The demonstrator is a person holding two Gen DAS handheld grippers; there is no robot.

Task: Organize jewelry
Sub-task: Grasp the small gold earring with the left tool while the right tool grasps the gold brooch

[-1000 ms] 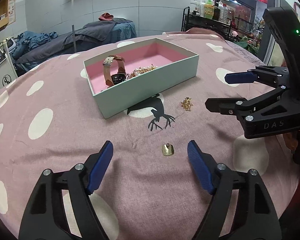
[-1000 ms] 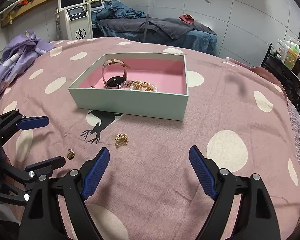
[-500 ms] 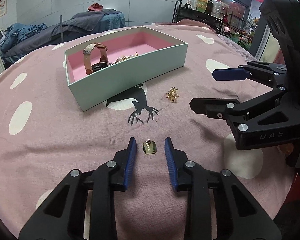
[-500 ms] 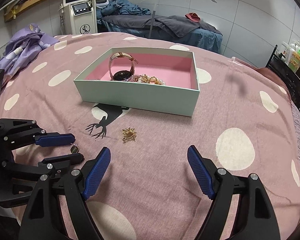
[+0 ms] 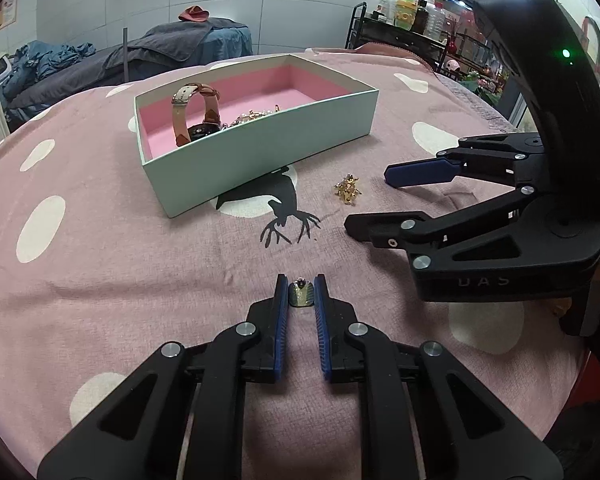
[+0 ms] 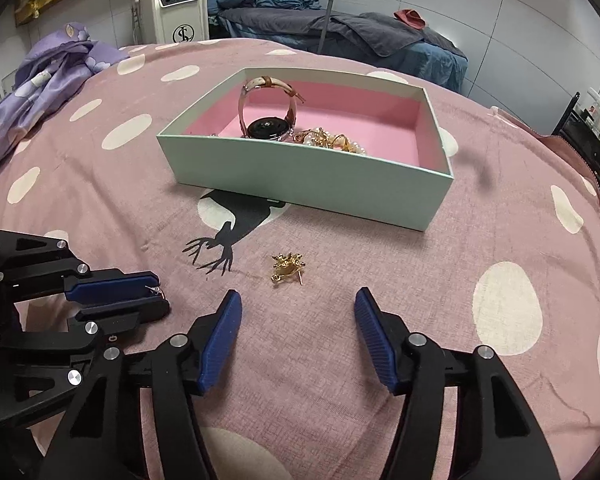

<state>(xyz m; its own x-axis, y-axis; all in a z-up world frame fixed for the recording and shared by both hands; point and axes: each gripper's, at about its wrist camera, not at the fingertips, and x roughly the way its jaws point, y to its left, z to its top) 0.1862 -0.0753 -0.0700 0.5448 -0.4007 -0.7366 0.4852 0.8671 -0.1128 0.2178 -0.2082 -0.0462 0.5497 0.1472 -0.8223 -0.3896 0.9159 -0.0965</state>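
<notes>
A mint box (image 5: 260,148) with a pink lining holds a watch with a tan strap (image 5: 196,116) and gold and pearl pieces (image 5: 252,116); the box also shows in the right wrist view (image 6: 300,176). My left gripper (image 5: 301,292) is shut on a small gold pendant (image 5: 301,294) at the cloth. In the right wrist view this gripper (image 6: 156,298) shows at the left. A gold brooch (image 5: 348,189) lies loose on the cloth, also in the right wrist view (image 6: 288,266). My right gripper (image 6: 298,308) is open and empty just short of the brooch; it also shows in the left wrist view (image 5: 366,198).
The table is covered by a pink cloth with white dots and a black deer print (image 5: 284,216). A purple garment (image 6: 48,76) lies at the far left edge. A machine (image 6: 176,4), beds and a shelf of bottles (image 5: 404,12) stand beyond the table.
My left gripper has closed from wide open onto the gold pendant. My right gripper has moved nearer to the brooch and stays open.
</notes>
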